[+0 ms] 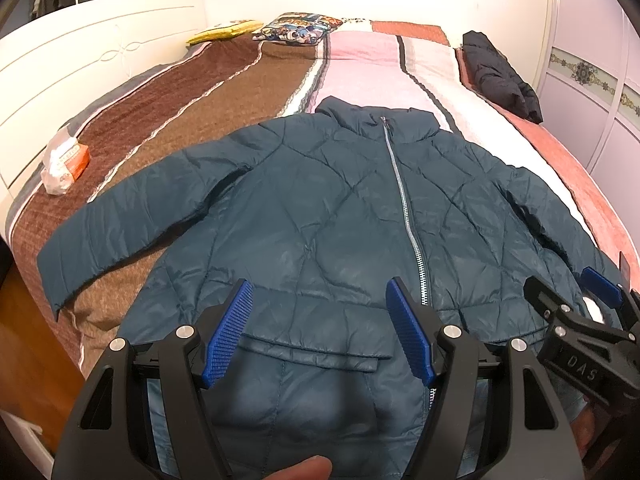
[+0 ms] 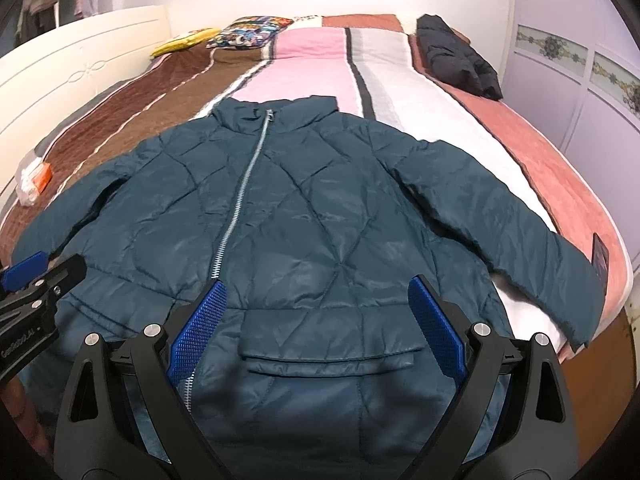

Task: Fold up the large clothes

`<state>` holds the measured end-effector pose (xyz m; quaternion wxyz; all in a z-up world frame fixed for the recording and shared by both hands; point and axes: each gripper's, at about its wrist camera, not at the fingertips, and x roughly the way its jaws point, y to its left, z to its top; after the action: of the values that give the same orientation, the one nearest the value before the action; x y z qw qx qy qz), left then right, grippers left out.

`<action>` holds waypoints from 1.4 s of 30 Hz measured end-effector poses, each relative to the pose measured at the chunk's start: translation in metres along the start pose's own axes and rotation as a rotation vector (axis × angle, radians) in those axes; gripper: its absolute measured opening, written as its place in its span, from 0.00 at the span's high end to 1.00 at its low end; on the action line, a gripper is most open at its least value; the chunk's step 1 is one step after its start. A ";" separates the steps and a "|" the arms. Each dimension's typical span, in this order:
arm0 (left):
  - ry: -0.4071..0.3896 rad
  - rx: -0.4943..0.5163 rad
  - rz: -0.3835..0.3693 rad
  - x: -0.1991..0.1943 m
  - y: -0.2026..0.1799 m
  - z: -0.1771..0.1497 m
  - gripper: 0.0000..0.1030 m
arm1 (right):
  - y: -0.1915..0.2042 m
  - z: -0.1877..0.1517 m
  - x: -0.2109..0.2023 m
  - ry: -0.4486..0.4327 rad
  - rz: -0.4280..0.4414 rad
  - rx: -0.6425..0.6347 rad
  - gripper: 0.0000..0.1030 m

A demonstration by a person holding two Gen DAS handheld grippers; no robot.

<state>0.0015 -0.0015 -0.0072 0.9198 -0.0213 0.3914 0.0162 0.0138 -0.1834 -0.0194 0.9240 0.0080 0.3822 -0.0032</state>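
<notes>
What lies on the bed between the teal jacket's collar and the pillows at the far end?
Only bare striped bedspread between jacket and pillows, in both wrist views.

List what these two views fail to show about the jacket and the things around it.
- Jacket hem: cut off by the bottom edge and hidden behind the left hand-held gripper and, in the right wrist view, the right hand-held gripper.
- Packet label: too small to read.
- Dark garment: bundled, type unclear.
</notes>
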 end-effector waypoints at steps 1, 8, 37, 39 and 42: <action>0.002 0.001 0.000 0.001 0.000 0.000 0.34 | -0.002 0.000 0.001 0.004 -0.002 0.009 0.11; 0.017 0.014 0.000 0.004 -0.004 0.000 0.34 | -0.021 0.002 0.004 0.018 -0.026 0.072 0.11; 0.107 0.115 -0.020 0.029 -0.033 -0.005 0.34 | -0.129 -0.022 0.012 0.114 -0.157 0.316 0.11; 0.106 0.116 -0.021 0.029 -0.033 -0.005 0.34 | -0.126 -0.021 0.013 0.116 -0.158 0.311 0.11; 0.106 0.115 -0.021 0.029 -0.033 -0.004 0.34 | -0.125 -0.021 0.013 0.115 -0.159 0.306 0.11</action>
<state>0.0197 -0.0339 -0.0300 0.8976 0.0268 0.4396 -0.0174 0.0068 -0.3076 -0.0449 0.8855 0.1186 0.4290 -0.1337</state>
